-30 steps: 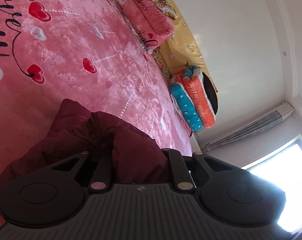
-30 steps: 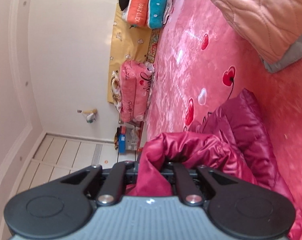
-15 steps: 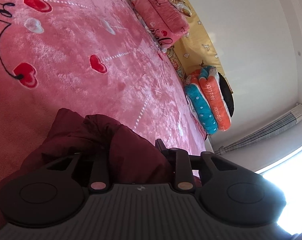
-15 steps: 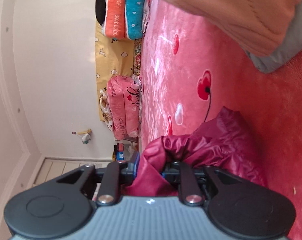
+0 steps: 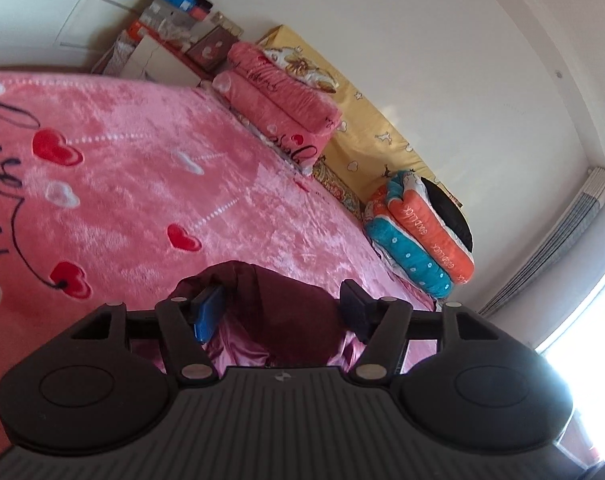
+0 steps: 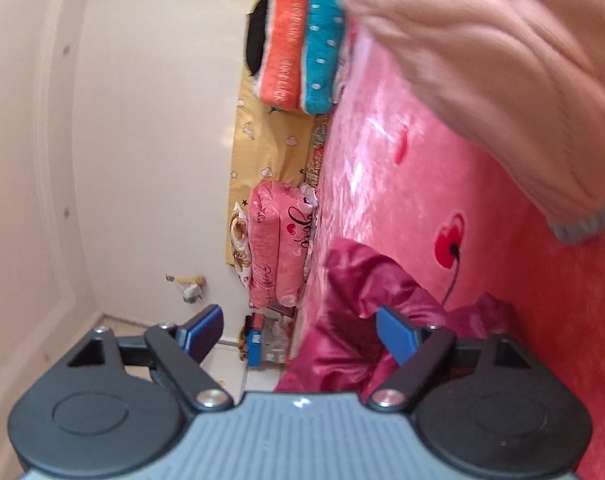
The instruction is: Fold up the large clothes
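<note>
A dark red padded jacket (image 5: 290,312) lies bunched on the pink bedspread (image 5: 142,184). One of its folds stands between the widening jaws of my left gripper (image 5: 280,306), which are opening. The blue pads (image 5: 208,314) no longer press on it. In the right wrist view the same jacket (image 6: 366,292) looks magenta. My right gripper (image 6: 300,330) is opening too. Cloth lies loose in the right part of the gap, beside the right blue pad (image 6: 396,338). The left pad stands off the edge of the bed (image 6: 402,184).
A quilted pink cover (image 6: 502,60) with a grey border lies near the right gripper. Folded pink blankets (image 5: 278,108) and an orange and teal bundle (image 5: 422,236) line the wall. A cluttered nightstand (image 5: 170,28) stands beyond the bed; floor shows at the left (image 6: 238,360).
Both grippers were shut on folds of the jacket and have opened wide, letting the cloth go. The left view has rolled and tipped up; the right has sunk a little.
</note>
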`<state>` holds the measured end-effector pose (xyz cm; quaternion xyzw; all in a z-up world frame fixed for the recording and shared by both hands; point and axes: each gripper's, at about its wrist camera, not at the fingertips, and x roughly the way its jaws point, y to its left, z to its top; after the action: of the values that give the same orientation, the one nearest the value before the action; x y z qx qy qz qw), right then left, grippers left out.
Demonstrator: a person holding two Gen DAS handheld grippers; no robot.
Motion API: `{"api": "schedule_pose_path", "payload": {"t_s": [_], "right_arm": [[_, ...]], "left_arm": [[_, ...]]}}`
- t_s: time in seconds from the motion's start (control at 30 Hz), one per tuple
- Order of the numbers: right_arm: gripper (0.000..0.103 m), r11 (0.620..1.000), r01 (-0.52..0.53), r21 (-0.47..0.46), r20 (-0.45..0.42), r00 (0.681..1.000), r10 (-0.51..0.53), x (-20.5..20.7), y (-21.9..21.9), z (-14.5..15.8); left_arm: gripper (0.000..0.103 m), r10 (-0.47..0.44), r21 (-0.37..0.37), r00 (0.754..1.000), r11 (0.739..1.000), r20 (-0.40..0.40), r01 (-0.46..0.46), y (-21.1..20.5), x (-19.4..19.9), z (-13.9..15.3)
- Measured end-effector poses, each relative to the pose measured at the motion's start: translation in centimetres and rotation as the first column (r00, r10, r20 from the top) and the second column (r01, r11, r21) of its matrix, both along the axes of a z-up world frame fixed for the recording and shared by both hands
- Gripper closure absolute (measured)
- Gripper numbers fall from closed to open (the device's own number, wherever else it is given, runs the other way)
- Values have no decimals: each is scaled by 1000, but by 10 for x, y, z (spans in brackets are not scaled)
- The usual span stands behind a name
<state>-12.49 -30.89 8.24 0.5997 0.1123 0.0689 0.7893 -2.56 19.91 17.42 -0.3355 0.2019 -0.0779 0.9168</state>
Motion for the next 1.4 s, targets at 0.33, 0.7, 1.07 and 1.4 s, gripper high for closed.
{"api": "schedule_pose_path", "payload": {"t_s": [0.33, 0.7, 1.07, 1.4], "right_arm": [[13, 893, -122, -433, -10, 991, 130, 27, 94, 53], [12, 499, -369, -784, -303, 929, 211, 78, 200, 31], [12, 544, -298, -784, -383, 923, -46, 88, 135, -3], [8, 495, -305, -813, -399, 912, -93, 101, 138, -23]], "left_arm": [[20, -145, 298, 989, 945, 16, 134, -56, 4, -4], [22, -233, 451, 967, 856, -100, 253, -100, 42, -50], [14, -199, 484, 971, 842, -136, 240, -121, 59, -83], [2, -188, 543, 974, 809, -128, 227, -133, 58, -107]]}}
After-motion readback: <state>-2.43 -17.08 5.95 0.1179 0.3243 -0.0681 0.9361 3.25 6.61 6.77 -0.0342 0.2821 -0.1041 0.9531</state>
